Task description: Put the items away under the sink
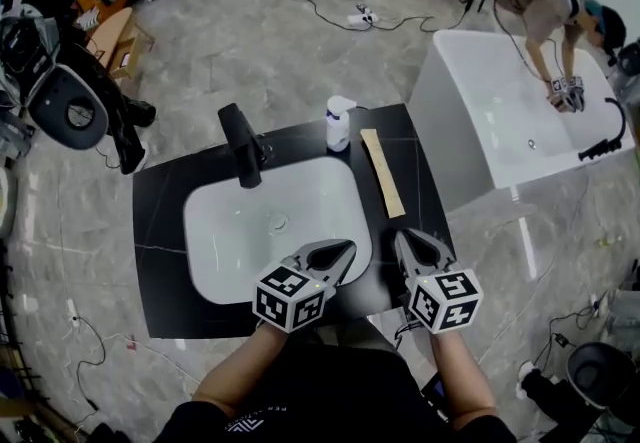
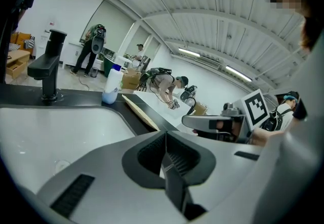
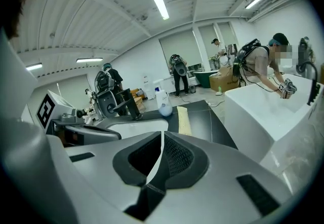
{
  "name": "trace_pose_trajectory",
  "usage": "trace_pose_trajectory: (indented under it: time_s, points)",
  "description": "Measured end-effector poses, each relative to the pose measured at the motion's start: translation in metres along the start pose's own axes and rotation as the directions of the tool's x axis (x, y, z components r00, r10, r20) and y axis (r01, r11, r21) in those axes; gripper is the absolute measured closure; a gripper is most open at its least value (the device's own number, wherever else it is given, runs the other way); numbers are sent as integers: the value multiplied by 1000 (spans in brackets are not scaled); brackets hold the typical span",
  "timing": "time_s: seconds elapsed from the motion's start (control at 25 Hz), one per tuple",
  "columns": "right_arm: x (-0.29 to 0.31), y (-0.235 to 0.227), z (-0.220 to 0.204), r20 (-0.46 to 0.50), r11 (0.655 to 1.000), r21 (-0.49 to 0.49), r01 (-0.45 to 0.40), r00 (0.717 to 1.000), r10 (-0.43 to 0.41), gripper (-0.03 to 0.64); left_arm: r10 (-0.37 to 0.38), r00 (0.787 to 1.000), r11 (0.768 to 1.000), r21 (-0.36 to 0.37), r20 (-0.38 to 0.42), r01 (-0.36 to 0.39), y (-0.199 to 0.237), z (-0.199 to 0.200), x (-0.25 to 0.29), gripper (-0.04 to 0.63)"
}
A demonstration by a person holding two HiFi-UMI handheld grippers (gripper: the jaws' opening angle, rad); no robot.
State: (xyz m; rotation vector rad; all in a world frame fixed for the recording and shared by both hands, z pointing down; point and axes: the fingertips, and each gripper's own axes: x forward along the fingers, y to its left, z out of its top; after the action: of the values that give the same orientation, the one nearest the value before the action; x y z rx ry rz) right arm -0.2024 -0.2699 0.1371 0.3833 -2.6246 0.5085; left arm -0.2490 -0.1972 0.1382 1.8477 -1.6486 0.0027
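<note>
At the front of the black tabletop [image 1: 160,231], my left gripper [image 1: 345,253] hangs over the white rectangular basin [image 1: 240,231]; my right gripper [image 1: 403,237] is just right of it. Both pairs of fingers [image 2: 148,156] are pressed together, empty. The white pump bottle [image 1: 339,123] and the long tan flat strip [image 1: 383,171] rest on the tabletop at the basin's far right.

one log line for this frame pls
left gripper: shut, empty, over near rim of sink | right gripper: shut, empty, over counter right of sink | pump bottle, tan strip: on counter, untouched
</note>
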Motion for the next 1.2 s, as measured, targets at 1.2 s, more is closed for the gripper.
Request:
trace_pose_trajectory:
  time_s: [1.2]
  points:
    - [108,-48,-25,-237,980,-197,29,969,-77,394,87,996,993,-82,-29,-89,44,4,39,581]
